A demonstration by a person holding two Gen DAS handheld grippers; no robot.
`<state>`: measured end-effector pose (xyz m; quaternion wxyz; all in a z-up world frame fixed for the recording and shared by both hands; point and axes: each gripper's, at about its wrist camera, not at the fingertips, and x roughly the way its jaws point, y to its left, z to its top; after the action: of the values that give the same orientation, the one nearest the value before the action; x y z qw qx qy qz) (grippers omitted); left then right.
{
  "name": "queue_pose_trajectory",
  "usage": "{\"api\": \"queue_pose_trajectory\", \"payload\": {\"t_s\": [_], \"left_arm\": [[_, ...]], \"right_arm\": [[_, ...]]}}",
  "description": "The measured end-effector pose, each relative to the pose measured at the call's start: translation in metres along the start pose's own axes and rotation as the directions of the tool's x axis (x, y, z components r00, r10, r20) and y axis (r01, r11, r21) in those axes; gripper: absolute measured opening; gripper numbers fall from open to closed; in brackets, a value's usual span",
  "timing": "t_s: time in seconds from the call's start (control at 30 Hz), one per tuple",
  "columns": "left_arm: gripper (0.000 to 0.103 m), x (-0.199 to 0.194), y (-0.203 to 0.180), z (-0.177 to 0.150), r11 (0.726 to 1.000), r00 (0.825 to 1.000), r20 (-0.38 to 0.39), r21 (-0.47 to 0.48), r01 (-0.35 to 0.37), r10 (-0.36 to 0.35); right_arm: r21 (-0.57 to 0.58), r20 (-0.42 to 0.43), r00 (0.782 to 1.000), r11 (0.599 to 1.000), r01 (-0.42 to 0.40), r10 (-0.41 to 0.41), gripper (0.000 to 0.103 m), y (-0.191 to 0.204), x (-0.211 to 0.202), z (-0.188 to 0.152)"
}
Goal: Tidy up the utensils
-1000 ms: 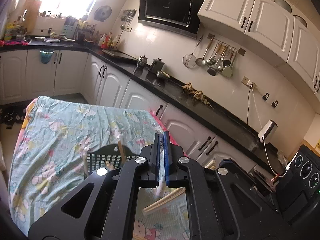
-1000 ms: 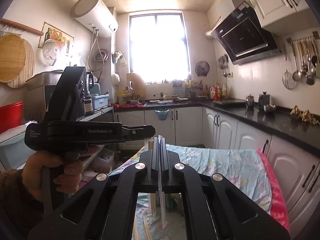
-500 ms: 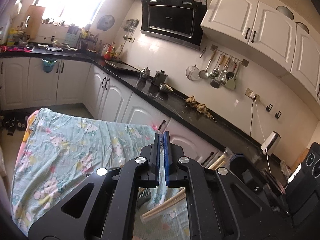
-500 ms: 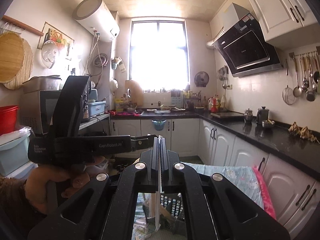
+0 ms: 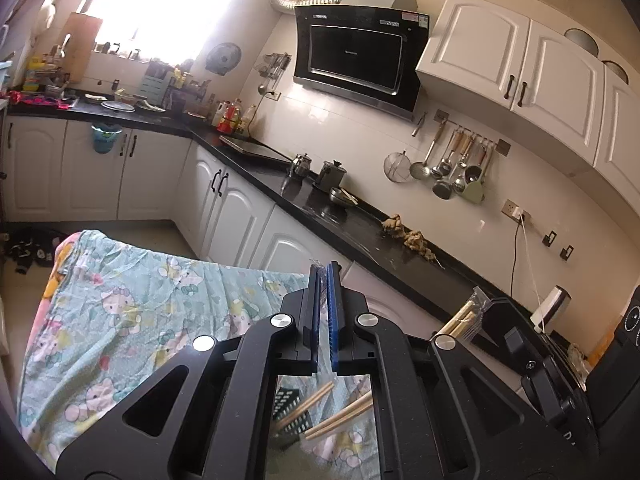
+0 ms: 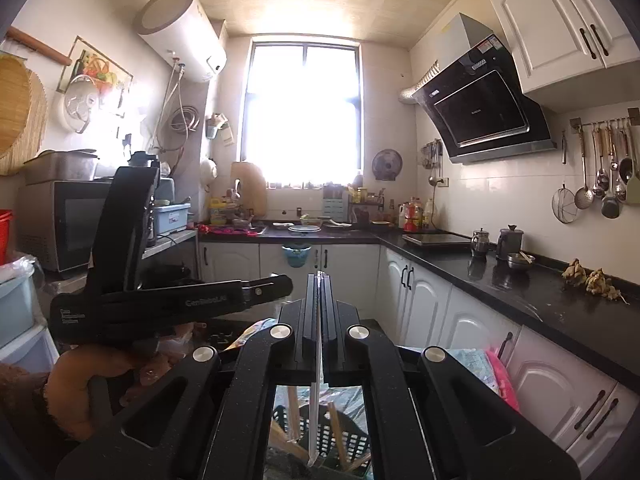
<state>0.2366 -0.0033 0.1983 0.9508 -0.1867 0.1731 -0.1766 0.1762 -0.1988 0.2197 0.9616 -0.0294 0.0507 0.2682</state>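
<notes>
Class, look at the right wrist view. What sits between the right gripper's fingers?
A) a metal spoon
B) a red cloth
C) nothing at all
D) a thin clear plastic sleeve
D: a thin clear plastic sleeve is pinched edge-on in the shut right gripper and hangs down toward the black basket holding chopsticks.

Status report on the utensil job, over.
Left gripper shut. Right gripper shut on clear wrapper. Chopsticks in black basket below. Nothing seen blocking.
</notes>
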Motion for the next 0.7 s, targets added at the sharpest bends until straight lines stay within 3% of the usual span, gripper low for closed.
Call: {"api": "queue_pose_trajectory", "payload": {"t_s": [0.37,0.7], "left_arm": [[0.001,0.014,0.022,0.011,0.999,0.997,0.067,0.002,-0.039,0.039],[0.001,0.032,0.05,-0.017,0.998,0.998,0.024,-0.031,-0.049,0.05]], "right_arm": [[0.029,-0.036,0.999,0.999,0.023,-0.022,0.002,-0.017,0.029,-0.015],[0.043,-0.093,0.995,0.998,0.04,-0.036,0.002,-0.027,0.055,-0.046]]}}
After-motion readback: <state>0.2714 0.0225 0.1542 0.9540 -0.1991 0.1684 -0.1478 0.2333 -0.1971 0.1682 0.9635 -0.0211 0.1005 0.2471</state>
